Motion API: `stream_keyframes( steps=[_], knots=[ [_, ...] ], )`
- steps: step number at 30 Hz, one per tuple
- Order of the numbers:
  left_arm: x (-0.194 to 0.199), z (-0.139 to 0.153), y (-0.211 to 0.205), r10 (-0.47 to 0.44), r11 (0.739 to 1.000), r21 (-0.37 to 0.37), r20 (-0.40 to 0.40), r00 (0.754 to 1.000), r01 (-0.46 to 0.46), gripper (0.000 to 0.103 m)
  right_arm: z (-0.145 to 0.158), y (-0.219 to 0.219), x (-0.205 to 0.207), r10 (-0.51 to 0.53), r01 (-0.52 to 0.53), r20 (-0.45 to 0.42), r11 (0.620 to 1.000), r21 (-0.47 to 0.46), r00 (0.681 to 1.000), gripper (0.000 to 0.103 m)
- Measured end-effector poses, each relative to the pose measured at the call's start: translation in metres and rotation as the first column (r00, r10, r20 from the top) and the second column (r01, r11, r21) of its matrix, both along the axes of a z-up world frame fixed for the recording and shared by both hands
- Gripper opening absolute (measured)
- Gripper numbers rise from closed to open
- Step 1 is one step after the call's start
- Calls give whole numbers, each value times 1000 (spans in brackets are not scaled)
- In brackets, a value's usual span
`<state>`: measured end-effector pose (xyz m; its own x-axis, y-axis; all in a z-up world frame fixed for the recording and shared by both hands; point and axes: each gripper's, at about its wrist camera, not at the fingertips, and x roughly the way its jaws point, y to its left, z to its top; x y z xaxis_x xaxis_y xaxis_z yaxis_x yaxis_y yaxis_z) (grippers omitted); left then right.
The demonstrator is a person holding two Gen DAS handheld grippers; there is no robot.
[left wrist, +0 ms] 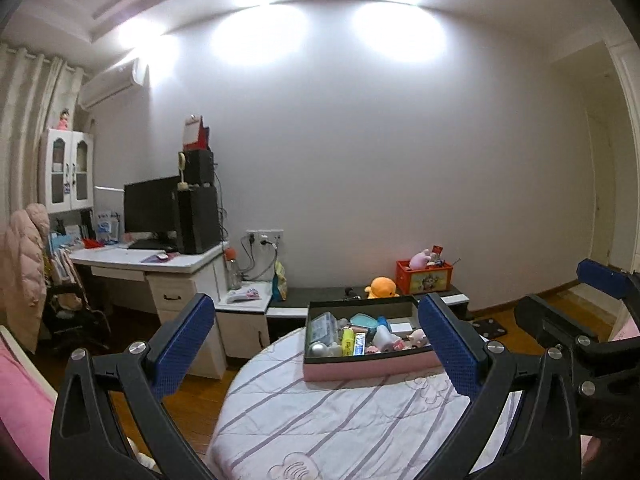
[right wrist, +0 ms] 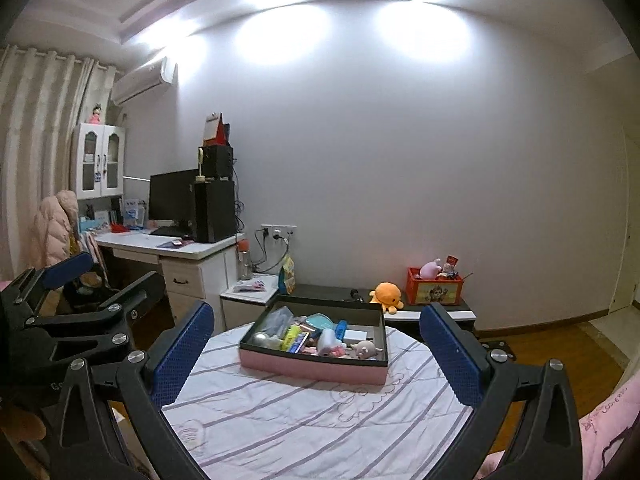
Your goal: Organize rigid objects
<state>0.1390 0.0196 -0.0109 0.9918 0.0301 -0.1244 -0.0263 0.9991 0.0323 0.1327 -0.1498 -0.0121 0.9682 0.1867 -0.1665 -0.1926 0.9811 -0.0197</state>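
Observation:
A pink box with a black inside (left wrist: pixel 362 368) (right wrist: pixel 312 368) stands on the far part of a round table with a striped cloth (left wrist: pixel 320 420) (right wrist: pixel 300 412). Small objects fill it: a yellow tube (left wrist: pixel 347 340) (right wrist: pixel 291 336), a silver ball (left wrist: pixel 319 349) (right wrist: pixel 261 338), a white bottle (left wrist: pixel 383 336) (right wrist: pixel 327 340) and a pink pig figure (left wrist: pixel 418 338) (right wrist: pixel 366 349). My left gripper (left wrist: pixel 316 344) hangs open above the near table, short of the box, nothing between its blue pads. My right gripper (right wrist: pixel 316 344) is open and empty too, level with it. Each one shows at the edge of the other's view.
Behind the table a low black bench (right wrist: pixel 332 292) carries an orange plush (right wrist: pixel 385 296) and a red box of toys (right wrist: pixel 434 290). A white desk with a monitor (right wrist: pixel 172 196) and a chair with a pink coat (right wrist: pixel 56 228) stand at the left. Pink bedding (left wrist: pixel 20 400) lies close by.

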Motion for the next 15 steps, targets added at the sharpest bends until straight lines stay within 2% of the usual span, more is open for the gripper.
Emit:
stream_keyframes(
  steps=[8,15],
  knots=[
    [-46,11,0,5,1000,24,39,999,-6,103,6,1,-40,15,-15,26,1000,11,1000,103],
    [-79,16,-6,-24,1000,15,58,998,23,103,10,-6,-74,-1,1,41,1000,14,999,103]
  ],
)
